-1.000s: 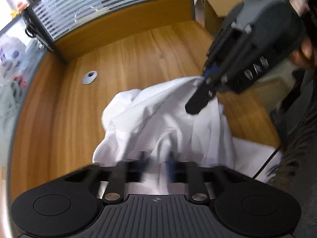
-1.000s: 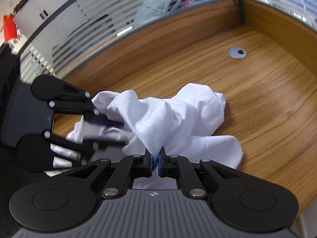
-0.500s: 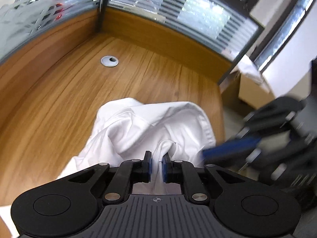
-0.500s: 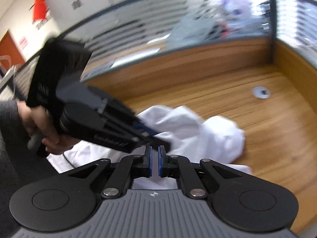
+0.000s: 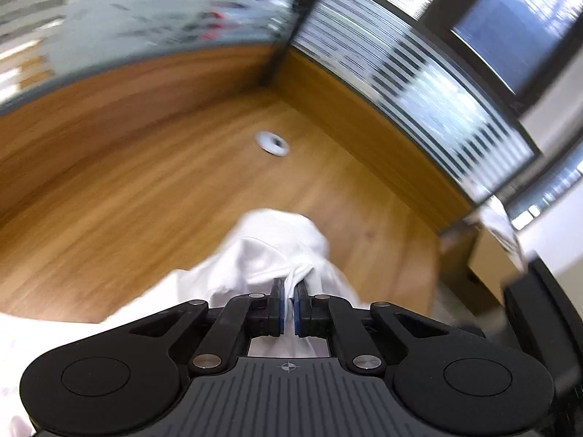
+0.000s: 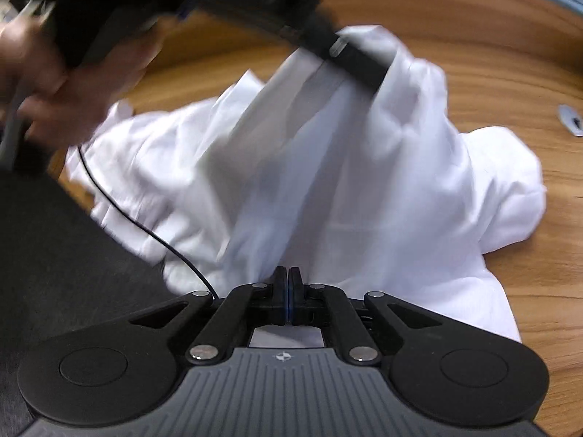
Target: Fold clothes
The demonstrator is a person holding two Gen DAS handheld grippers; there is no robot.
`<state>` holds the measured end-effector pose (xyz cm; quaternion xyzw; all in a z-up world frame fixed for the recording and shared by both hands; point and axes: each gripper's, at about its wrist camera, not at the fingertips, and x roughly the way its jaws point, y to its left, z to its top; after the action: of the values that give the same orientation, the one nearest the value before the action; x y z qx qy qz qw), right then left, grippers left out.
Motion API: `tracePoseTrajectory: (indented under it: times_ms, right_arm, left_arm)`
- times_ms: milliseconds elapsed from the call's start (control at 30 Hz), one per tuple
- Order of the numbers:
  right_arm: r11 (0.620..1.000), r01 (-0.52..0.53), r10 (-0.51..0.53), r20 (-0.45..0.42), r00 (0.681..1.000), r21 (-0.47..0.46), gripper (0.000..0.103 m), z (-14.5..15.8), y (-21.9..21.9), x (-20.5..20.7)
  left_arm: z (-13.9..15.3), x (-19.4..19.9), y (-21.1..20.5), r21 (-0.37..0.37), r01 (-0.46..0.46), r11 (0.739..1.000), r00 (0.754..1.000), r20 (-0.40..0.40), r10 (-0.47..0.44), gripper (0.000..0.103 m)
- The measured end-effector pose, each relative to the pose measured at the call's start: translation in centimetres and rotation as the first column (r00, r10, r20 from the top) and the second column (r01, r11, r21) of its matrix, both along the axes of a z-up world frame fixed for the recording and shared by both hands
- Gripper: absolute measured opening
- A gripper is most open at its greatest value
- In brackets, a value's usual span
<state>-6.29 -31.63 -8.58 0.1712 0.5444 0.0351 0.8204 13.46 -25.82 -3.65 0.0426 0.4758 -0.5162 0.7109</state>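
1. The white garment (image 6: 364,167) lies crumpled and unfolded on the wooden desk (image 6: 510,54), heaped in soft ridges.
2. 1 bunched lobe (image 6: 506,182) spreads right, toward the round cable grommet (image 6: 572,120).
3. A pinched fold (image 5: 298,273) rises off the heap, pulled taut.
4. Its near edge (image 6: 473,302) lies flat on the wood.

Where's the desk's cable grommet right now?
In the left wrist view the grommet sits on the bare desk beyond the white garment, toward the partition corner. In the right wrist view it is cut off at the right edge.
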Motion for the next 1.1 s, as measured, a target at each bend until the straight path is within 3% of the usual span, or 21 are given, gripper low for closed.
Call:
tracePoseTrajectory:
  times_ms: [133, 233, 333, 400, 467, 500, 567, 667, 867, 1000, 1100]
  right_arm:
    - [0.999, -0.052, 0.053, -0.060, 0.997, 0.006, 0.003, -1.1, 0.4, -0.7]
    - [0.999, -0.023, 0.021, -0.069, 0.997, -0.028, 0.003, -1.4, 0.1, -1.3]
    - [0.999, 0.029, -0.030, -0.024, 0.999, -0.031, 0.004, -0.8, -0.6, -1.9]
    - [0.997, 0.055, -0.055, 0.010, 0.998, -0.050, 0.004, -0.1, -0.7, -2.1]
    - [0.994, 0.082, -0.079, 0.046, 0.996, -0.068, 0.004, 0.4, -1.0, -2.4]
    - [0.993, 0.092, -0.087, 0.067, 0.994, -0.079, 0.004, 0.8, -1.1, -2.5]
    - [0.989, 0.111, -0.100, 0.110, 0.989, -0.101, 0.015, 1.6, -1.3, -2.6]
    - [0.981, 0.112, -0.089, 0.148, 0.985, -0.160, 0.031, 2.8, -1.5, -2.4]
    - [0.967, 0.066, -0.022, 0.178, 0.984, -0.246, 0.046, 3.5, -1.4, -2.6]
    - [0.963, 0.030, 0.013, 0.158, 0.987, -0.267, 0.046, 2.9, -2.1, -2.3]
    - [0.962, -0.002, 0.041, 0.134, 0.990, -0.274, 0.037, 2.0, -2.6, -1.8]
  left_arm:
    - [-1.0, 1.2, 0.6, 0.009, -0.096, 0.995, 0.995, -0.025, 0.096, 0.006]
    - [-1.5, 1.3, 0.9, 0.009, -0.106, 0.994, 0.994, -0.031, 0.106, 0.006]
    - [-1.0, 1.0, 1.6, 0.000, -0.121, 0.993, 0.992, -0.025, 0.120, 0.009]
    - [-0.4, 0.7, 2.2, -0.008, -0.124, 0.992, 0.992, -0.023, 0.124, 0.017]
    - [0.3, -0.3, 2.7, -0.002, -0.122, 0.993, 0.992, 0.012, 0.122, 0.034]
    - [0.6, -0.8, 2.8, 0.009, -0.120, 0.993, 0.992, 0.031, 0.120, 0.037]
    - [1.0, -2.1, 3.3, 0.031, -0.118, 0.993, 0.990, 0.076, 0.116, 0.046]
    - [0.9, -3.8, 3.9, 0.053, -0.136, 0.989, 0.989, 0.069, 0.132, 0.048]
    - [-0.1, -7.0, 4.2, 0.088, -0.214, 0.973, 0.976, 0.052, 0.210, 0.056]
    - [-0.9, -8.4, 3.8, 0.101, -0.257, 0.961, 0.966, 0.031, 0.256, 0.060]
    - [-2.1, -8.7, 3.2, 0.176, -0.325, 0.929, 0.946, 0.065, 0.318, 0.058]
